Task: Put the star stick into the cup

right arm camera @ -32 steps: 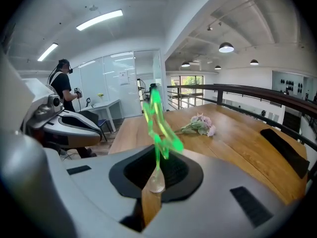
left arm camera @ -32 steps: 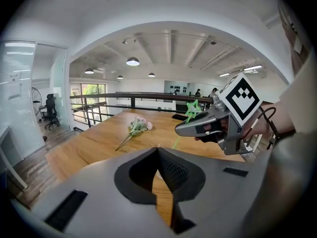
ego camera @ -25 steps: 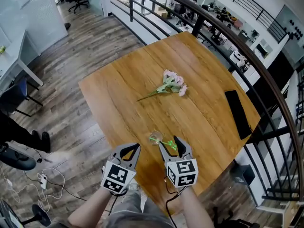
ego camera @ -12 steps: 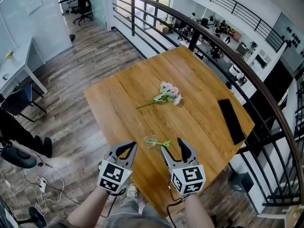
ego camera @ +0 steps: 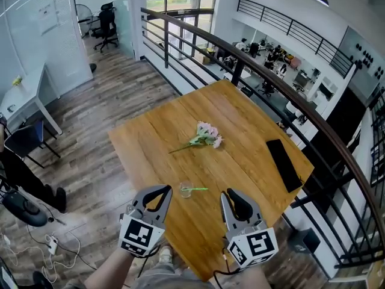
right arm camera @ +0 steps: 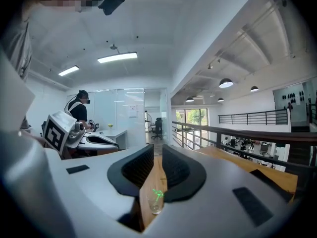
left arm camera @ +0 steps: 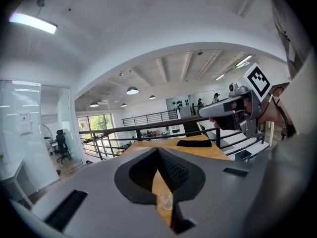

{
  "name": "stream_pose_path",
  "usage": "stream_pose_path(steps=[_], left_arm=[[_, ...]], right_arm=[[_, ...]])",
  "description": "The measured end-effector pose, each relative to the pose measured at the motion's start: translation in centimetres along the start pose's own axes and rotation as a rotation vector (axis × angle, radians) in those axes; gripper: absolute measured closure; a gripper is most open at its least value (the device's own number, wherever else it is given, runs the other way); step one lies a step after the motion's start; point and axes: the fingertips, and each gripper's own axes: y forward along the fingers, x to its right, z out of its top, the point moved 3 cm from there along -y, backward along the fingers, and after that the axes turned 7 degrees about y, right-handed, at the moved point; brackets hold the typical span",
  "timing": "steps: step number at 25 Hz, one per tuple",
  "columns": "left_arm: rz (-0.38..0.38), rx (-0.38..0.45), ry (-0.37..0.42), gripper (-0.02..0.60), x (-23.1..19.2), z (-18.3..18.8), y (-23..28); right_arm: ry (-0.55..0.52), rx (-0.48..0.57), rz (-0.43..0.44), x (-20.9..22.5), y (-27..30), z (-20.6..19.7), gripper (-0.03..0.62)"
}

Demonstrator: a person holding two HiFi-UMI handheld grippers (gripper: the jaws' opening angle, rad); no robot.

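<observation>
A small clear cup (ego camera: 184, 189) stands near the front edge of the wooden table (ego camera: 240, 131). The green star stick (ego camera: 197, 189) rests in it, its end leaning out over the rim to the right. My left gripper (ego camera: 167, 191) hangs just left of the cup, shut and empty. My right gripper (ego camera: 228, 195) is drawn back to the right of the cup; its jaws are closing, a narrow gap remains and nothing is between them. The right gripper view shows the cup (right arm camera: 155, 203) with the green star (right arm camera: 157, 194) beyond the jaws. The cup (left arm camera: 165, 200) also shows in the left gripper view.
A bunch of pink flowers (ego camera: 205, 135) with a green stem lies mid-table. A flat black slab (ego camera: 283, 164) lies near the right edge. A dark railing (ego camera: 313, 122) runs behind the table, and wooden floor lies to the left.
My right gripper let go of the star stick, which now rests in the cup. It drew back to the right and its jaws narrowed. The left gripper barely moved.
</observation>
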Motion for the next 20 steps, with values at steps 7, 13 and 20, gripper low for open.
stream_pose_path(steps=[7, 13, 20], left_arm=[[-0.025, 0.033, 0.0, 0.568, 2.0, 1.9, -2.3], [-0.018, 0.066, 0.018, 0.568, 3.2, 3.0, -4.6], [-0.028, 0.045, 0.007, 0.568, 4.7, 2.3, -5.1]], right_arm=[[-0.015, 0.023, 0.01, -1.5, -5.1, 1.2, 0.555], [-0.025, 0.003, 0.028, -3.2, -7.4, 0.6, 0.563], [-0.003, -0.038, 0.039, -3.1, -8.1, -1.2, 0.563]])
